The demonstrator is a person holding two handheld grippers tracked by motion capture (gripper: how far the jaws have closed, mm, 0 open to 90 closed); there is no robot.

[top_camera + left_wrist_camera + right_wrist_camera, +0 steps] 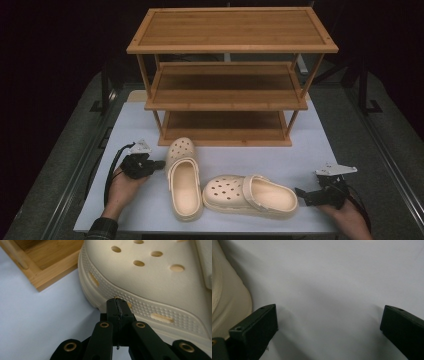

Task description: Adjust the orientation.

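The left gripper [117, 305] has its jaws pressed together, touching the side of one cream clog [160, 277]; the right gripper [329, 327] is spread wide above the white table [332, 277], beside the other clog [250, 194].

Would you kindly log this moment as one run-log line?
left gripper: shut, at left clog | right gripper: open, beside right clog | shoe rack: bare
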